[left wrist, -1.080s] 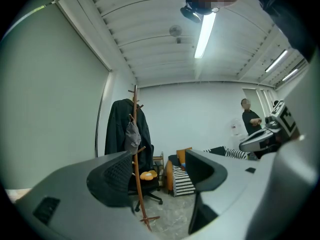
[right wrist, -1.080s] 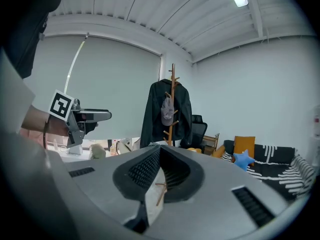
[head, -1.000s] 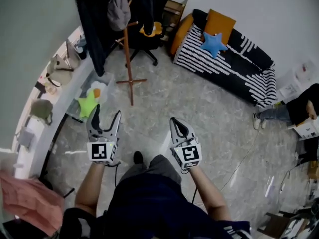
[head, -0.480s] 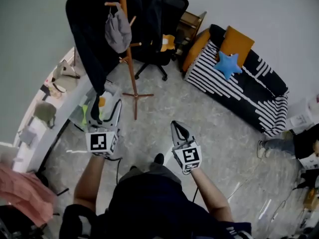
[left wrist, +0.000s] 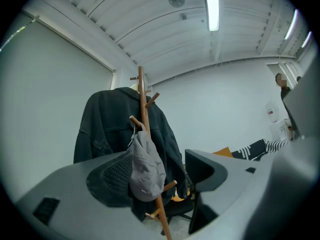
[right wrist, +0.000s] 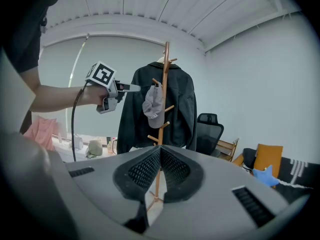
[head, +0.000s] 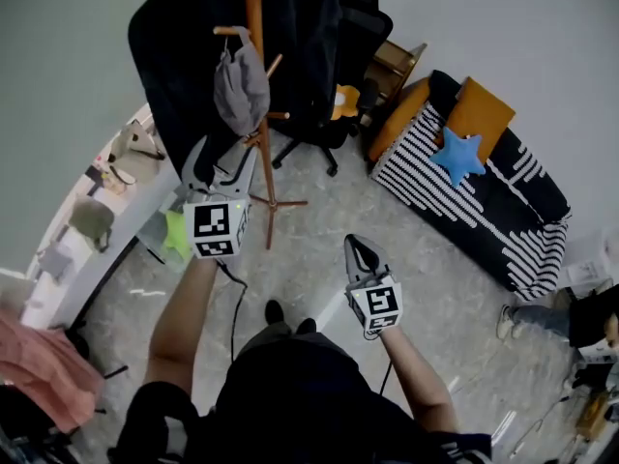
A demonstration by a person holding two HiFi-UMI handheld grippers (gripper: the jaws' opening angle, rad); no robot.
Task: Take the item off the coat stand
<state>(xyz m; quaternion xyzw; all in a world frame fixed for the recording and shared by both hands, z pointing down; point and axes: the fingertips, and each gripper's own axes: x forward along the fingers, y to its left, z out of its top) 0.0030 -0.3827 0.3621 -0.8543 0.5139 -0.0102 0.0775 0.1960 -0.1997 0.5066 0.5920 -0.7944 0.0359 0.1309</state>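
Two grippers were in your hands. Your left gripper (head: 222,155) was held up close to the tall wooden coat stand (head: 267,187), its jaws spread wide with nothing pinched between them. Seen along those jaws, the soft grey cap (left wrist: 145,169) hung in line with the gap, ahead of the pads, from a short peg on the stand's pole. A dark jacket (head: 174,56) draped over the stand behind the cap. Your right gripper (head: 354,246) was lower and well apart from the stand, pointed toward it, with its jaws pressed together and empty. Beyond the stand stood a black office chair (head: 338,114) and a black-and-white striped sofa (head: 484,211) with a blue star-shaped cushion (head: 457,158) lying on it.
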